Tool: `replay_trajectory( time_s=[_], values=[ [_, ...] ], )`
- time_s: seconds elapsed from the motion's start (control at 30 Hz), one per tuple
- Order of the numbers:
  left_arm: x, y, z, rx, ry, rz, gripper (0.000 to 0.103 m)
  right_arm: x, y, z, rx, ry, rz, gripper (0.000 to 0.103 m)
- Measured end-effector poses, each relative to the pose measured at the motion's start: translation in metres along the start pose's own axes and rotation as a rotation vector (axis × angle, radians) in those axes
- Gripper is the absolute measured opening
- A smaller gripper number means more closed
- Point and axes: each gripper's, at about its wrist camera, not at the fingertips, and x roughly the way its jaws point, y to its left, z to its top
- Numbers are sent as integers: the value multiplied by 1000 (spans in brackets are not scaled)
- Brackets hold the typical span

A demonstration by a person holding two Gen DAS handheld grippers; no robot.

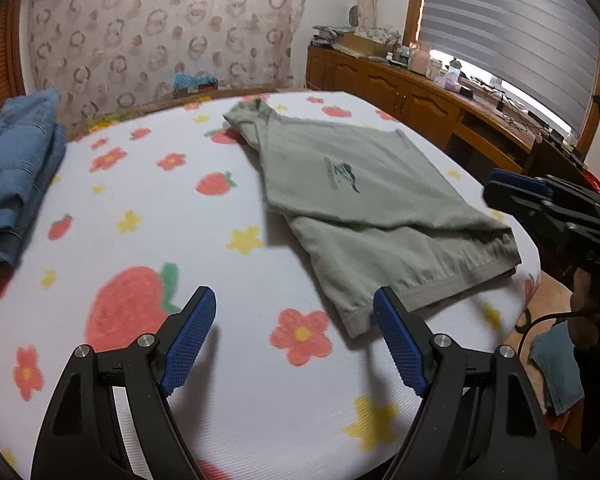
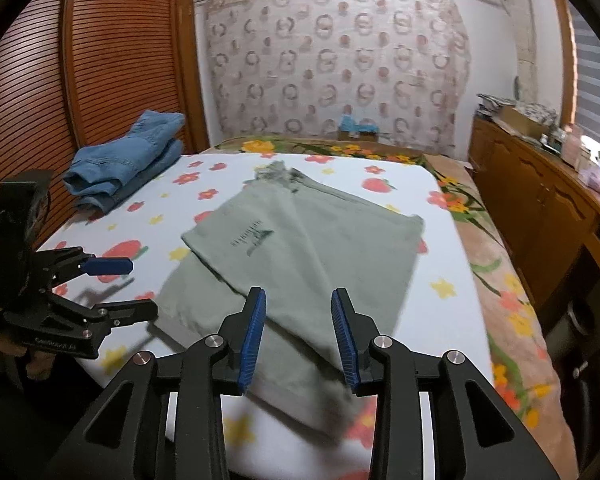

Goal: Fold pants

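- Two grippers hover over the near edge of the bed (image 2: 452,264), and neither has cloth in its grasp: the left gripper (image 1: 294,334) has its fingers spread wide over bare strawberry-print sheet, and the right gripper (image 2: 299,336) has its fingers parted, with nothing pressed between the blue pads.
- Olive-green pants (image 2: 300,256) lie folded in the middle of the right wrist frame, one layer turned over the other so a printed logo (image 2: 254,240) faces up. I judge the fold to be freshly laid, which would explain the loosened fingers.
- Their long axis runs diagonally, from the bunched end at upper centre of that frame, toward the patterned curtain (image 2: 340,60), down to the hemmed end at lower centre beneath the right fingers.
- Seen from the left wrist, the pants (image 1: 364,200) run from upper centre to lower right, a hemmed corner just beside the left gripper's right-hand finger (image 1: 400,346).
- Folded blue jeans (image 2: 124,164) sit well apart at the bed's far left corner, probably a finished pile.
- Next likely comes a second fold across that long axis.
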Motion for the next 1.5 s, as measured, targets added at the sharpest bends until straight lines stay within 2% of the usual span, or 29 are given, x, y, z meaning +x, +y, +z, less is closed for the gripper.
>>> replay_trajectory(
  time_s=[0.27, 0.57, 1.03, 1.4, 1.47, 1.5],
  values=[
    [-21, 23, 8, -37, -54, 31, 82, 28, 9, 20, -37, 17, 82, 38],
    [-26, 44, 7, -88, -84, 54, 82, 64, 13, 32, -77, 98, 127, 39],
    [-30, 62, 2, -140, -114, 69, 82, 101, 39, 51, -193, 211, 145, 39],
    [-28, 65, -3, -153, -105, 68, 82, 128, 51, 59, -238, 285, 134, 39],
    [-28, 64, -4, -152, -101, 66, 82, 128, 53, 60, -251, 288, 131, 29],
    [-27, 64, -4, -151, -100, 67, 82, 129, 54, 60, -254, 290, 131, 19]
  ],
)
